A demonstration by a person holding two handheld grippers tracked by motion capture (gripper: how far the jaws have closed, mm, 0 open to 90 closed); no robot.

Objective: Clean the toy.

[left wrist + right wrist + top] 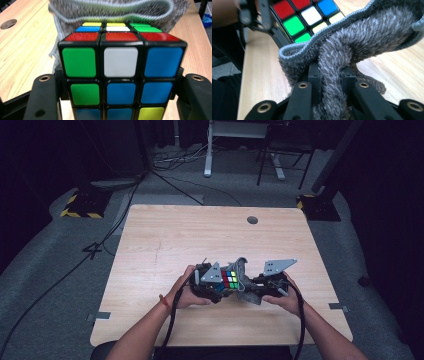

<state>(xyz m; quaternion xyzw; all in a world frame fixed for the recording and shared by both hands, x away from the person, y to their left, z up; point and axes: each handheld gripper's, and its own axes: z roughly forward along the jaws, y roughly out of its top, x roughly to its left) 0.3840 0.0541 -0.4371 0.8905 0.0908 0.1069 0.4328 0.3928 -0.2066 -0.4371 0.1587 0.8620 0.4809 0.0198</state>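
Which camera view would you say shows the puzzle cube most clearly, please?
The left gripper view: the puzzle cube sits close up between the jaws, two faces sharp. The right gripper view catches only a corner of it behind the grey cloth. The high view shows it small.

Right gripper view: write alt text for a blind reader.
The right tool pinches a fold of fuzzy grey cloth between its black jaws above a light wooden table. Behind the cloth, the left tool holds a Rubik's cube.
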